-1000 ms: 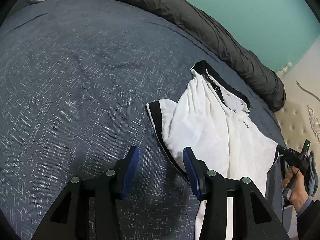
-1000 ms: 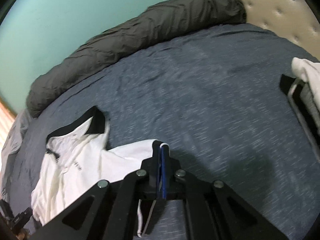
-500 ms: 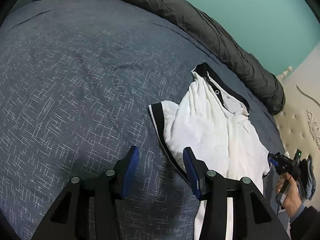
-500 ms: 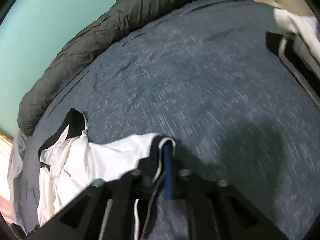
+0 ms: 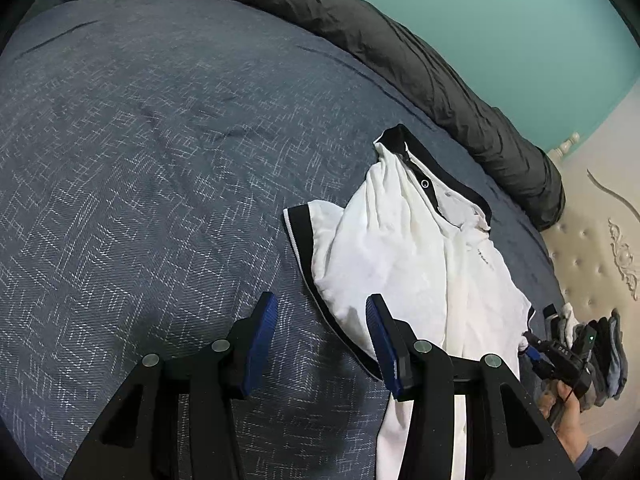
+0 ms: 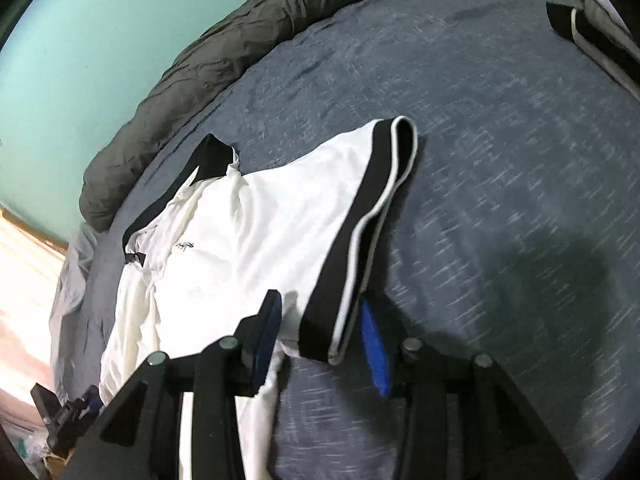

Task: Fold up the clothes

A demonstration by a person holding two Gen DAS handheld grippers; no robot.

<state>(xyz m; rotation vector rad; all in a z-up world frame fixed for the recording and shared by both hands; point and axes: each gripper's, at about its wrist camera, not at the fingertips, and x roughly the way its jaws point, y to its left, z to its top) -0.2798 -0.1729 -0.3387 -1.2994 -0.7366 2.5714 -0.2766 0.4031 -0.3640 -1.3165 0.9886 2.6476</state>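
Note:
A white polo shirt with black collar and black sleeve cuffs lies crumpled on the blue bedspread. My left gripper hangs open just above the bed, its right pad over the edge of one cuff, nothing between the pads. In the right wrist view the shirt stretches away to the left. Its other cuff lies between the pads of my right gripper, whose jaws are closing but stand apart from the cloth. A hand holds that right gripper at the shirt's far side.
A rolled dark grey duvet runs along the teal wall at the far edge of the bed. A tufted cream headboard stands to the right, with a pile of grey clothes by it. Another black-and-white garment lies at the bed's far corner.
My right gripper was shut on the sleeve cuff; it has sunk toward the bed and its jaws have parted. The sleeve now lies spread out flat. My left gripper has stayed put.

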